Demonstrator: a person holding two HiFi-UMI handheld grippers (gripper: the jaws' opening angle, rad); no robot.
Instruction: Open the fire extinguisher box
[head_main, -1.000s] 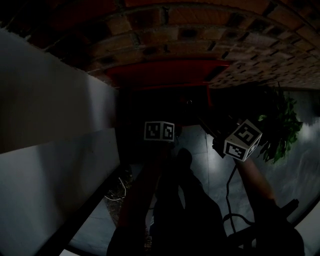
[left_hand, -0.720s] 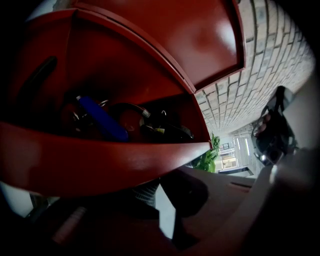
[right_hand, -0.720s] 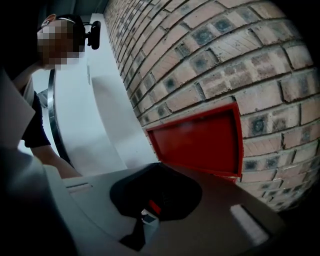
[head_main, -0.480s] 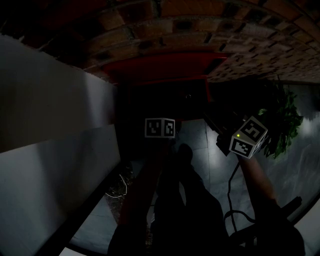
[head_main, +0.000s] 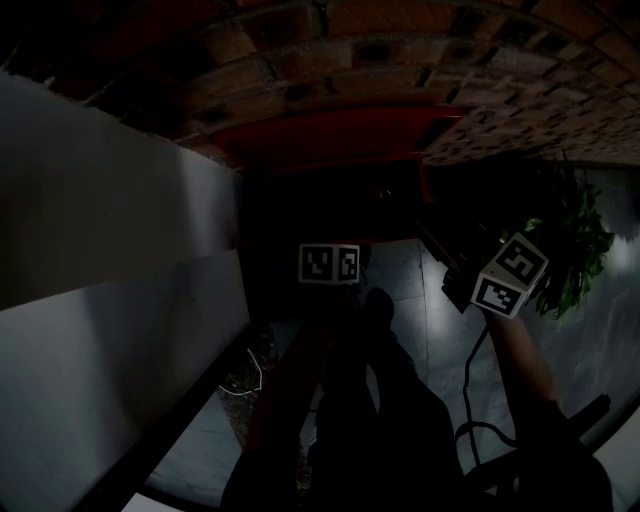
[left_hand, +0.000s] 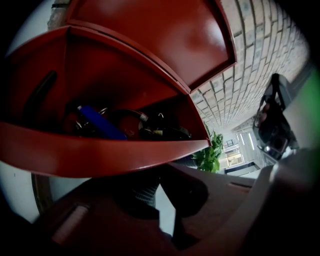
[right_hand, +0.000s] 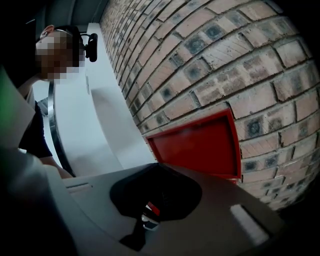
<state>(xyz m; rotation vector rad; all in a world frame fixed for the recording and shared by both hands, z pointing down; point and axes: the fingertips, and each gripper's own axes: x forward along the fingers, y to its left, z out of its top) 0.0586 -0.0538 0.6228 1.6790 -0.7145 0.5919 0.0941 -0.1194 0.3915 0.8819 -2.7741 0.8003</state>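
Note:
The red fire extinguisher box (head_main: 330, 140) stands against the brick wall with its lid (left_hand: 150, 35) raised. In the left gripper view its inside shows a blue object (left_hand: 100, 122) and dark hoses behind the red front rim (left_hand: 100, 157). My left gripper (left_hand: 160, 182) hangs just below that rim with its jaws a little apart and nothing between them; its marker cube (head_main: 329, 265) shows in the head view. My right gripper (right_hand: 152, 170) is shut and empty. It is off to the right of the box (right_hand: 195, 145) and points at the lid's outer face.
A brick wall (head_main: 450, 60) runs behind the box. A pale wall panel (head_main: 100, 300) borders the left side. A green potted plant (head_main: 570, 250) stands to the right. Cables (head_main: 245, 375) lie on the grey floor at the lower left.
The right gripper has drifted slightly to the right, away from the box. The left gripper has barely shifted. The lid stays up.

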